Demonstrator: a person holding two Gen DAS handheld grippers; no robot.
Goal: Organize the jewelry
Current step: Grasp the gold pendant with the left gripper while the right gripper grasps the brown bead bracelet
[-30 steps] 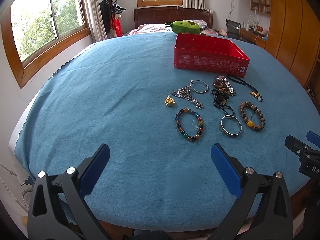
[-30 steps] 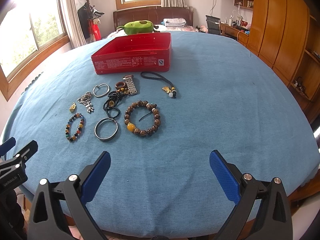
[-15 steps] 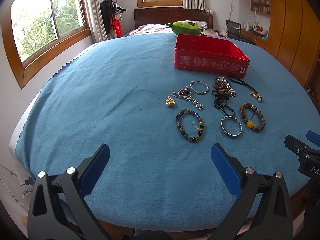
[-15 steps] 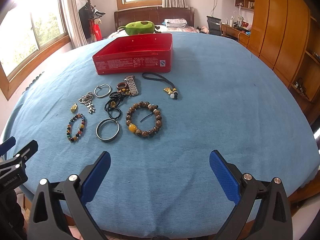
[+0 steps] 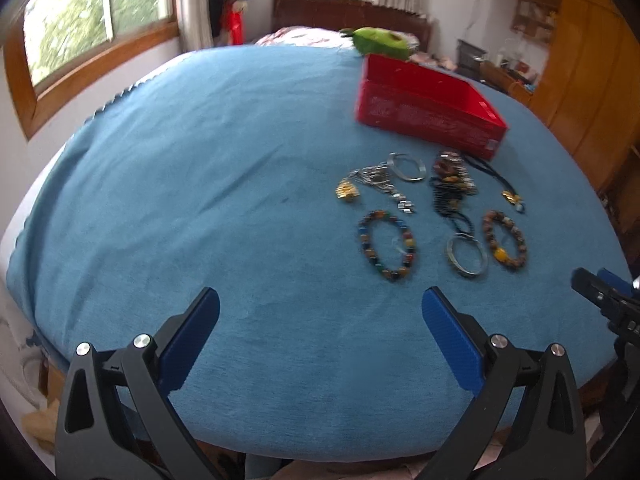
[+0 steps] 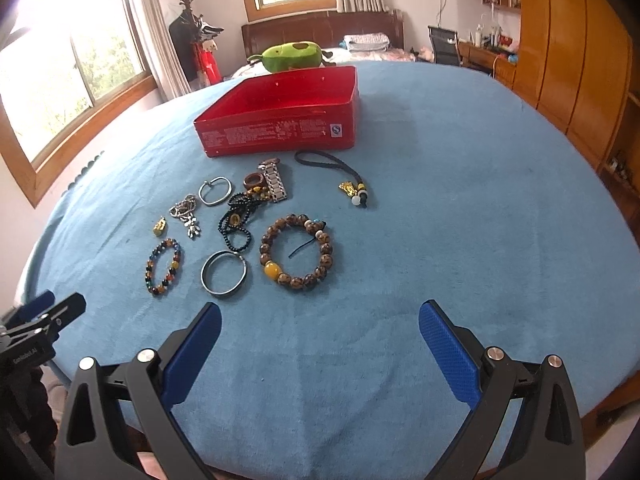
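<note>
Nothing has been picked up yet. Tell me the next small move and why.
Probably bring the right gripper forward and down over the brown wooden bead bracelet with the yellow bead. Both it and the left gripper are open and empty, the open red rectangular box looks empty, and this bracelet lies apart from the other pieces, nearest the right gripper's fingers.

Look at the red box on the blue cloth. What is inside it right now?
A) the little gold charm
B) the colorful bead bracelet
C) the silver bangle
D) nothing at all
D: the right wrist view shows the red box with a bare red floor, while the colorful bead bracelet, silver bangle and gold charm lie outside on the blue cloth.
</note>
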